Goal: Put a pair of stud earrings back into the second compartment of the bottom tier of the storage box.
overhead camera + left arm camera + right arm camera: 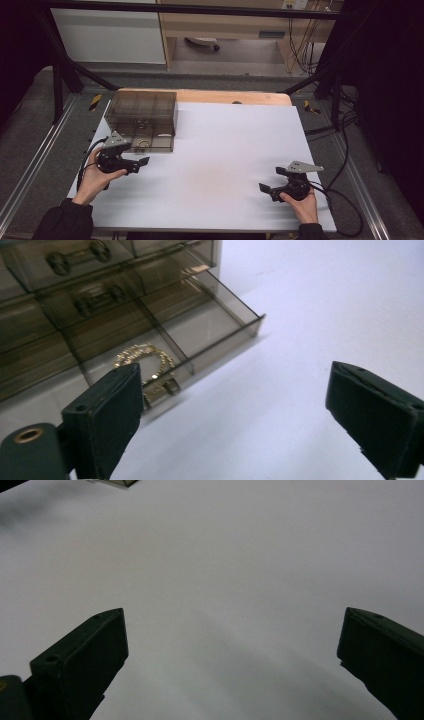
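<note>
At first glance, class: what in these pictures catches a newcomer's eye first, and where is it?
The smoky clear drawer box at the table's far left stands out against the white table. Its bottom drawer is pulled out, and a gold chain lies curled in one compartment. The left claw waits open just in front of it, while the right claw rests open at the near right.

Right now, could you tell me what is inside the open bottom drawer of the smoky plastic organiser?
A gold chain bracelet lies coiled in the open drawer, in its left compartment. The compartment beside it looks bare. The left gripper's black pad covers part of the bracelet.
</note>
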A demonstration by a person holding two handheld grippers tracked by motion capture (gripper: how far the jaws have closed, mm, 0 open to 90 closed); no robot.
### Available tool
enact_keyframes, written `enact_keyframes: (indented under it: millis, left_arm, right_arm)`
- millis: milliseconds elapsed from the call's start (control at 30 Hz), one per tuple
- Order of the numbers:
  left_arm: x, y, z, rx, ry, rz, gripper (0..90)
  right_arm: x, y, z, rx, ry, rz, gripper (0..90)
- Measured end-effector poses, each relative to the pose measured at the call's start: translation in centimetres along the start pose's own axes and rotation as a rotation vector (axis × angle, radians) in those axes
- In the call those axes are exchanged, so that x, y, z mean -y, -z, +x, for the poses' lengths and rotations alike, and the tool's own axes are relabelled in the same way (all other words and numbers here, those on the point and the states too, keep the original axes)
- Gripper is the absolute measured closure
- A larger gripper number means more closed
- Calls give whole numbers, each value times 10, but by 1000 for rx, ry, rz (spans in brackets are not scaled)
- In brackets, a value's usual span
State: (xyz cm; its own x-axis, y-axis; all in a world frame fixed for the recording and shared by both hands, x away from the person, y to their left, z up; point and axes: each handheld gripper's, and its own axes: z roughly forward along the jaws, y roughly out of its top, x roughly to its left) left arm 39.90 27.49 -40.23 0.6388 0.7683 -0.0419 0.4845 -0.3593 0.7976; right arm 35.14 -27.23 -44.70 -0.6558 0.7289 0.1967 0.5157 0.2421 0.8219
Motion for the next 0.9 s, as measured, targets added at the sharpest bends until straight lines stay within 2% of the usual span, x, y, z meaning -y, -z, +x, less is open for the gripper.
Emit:
enact_keyframes:
  millis: [267,600,900]
  left_arm:
    - [22,3,-8,12,-10,-30,68]
    - [45,4,-7,12,-13,-32,68]
    - [59,6,-3,7,-28,-34,69]
  right_arm:
    - [0,0,0,0,-1,1,6]
    - [1,-1,1,2,-1,8,6]
    - [1,-1,1,2,0,14,6]
